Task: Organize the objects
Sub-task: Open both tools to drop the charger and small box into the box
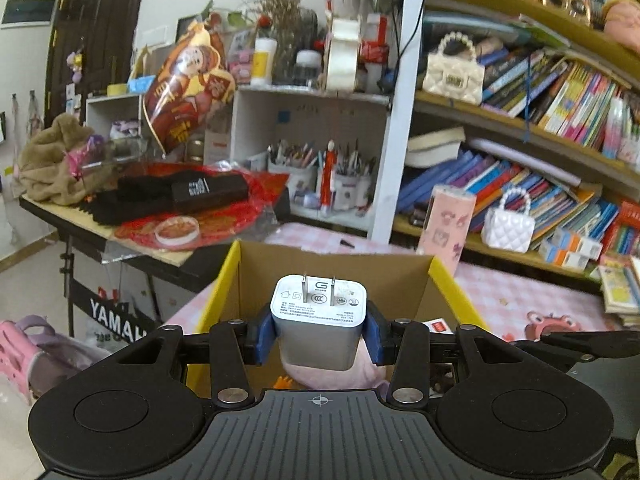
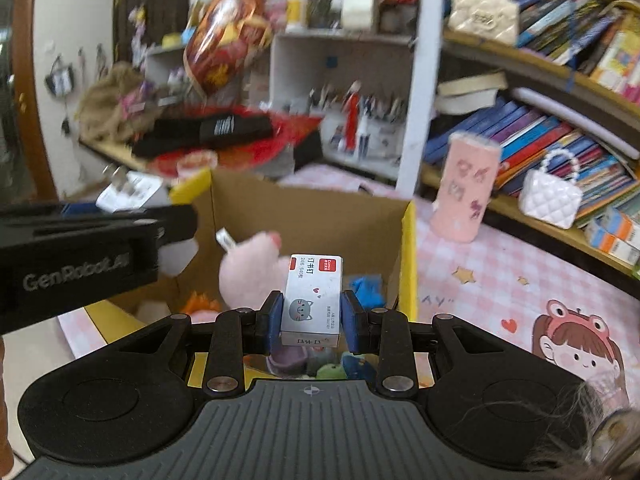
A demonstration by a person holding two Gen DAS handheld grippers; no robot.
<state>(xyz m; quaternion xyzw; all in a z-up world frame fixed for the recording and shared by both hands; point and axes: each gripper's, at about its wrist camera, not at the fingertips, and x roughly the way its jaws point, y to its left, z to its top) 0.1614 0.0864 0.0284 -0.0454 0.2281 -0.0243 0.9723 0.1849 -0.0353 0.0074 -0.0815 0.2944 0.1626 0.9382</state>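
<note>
My left gripper (image 1: 319, 330) is shut on a white wall charger (image 1: 318, 320), prongs pointing up and away, held over the near part of an open cardboard box (image 1: 400, 276) with yellow flaps. My right gripper (image 2: 311, 314) is shut on a small white staple box (image 2: 313, 298) with a cat drawing, above the same cardboard box (image 2: 312, 216). Inside it lie a pink plush toy (image 2: 252, 268), a blue toy (image 2: 366, 290) and other small toys. In the right wrist view the left gripper's body (image 2: 80, 248) reaches in from the left, the charger (image 2: 128, 192) showing blurred at its tip.
The box stands on a pink checked cloth (image 2: 500, 280). A pink patterned cylinder (image 2: 466, 188) and a white quilted handbag (image 2: 550, 196) stand to the right by packed bookshelves (image 1: 540, 120). A cluttered side table (image 1: 140, 216) with a keyboard stand lies to the left.
</note>
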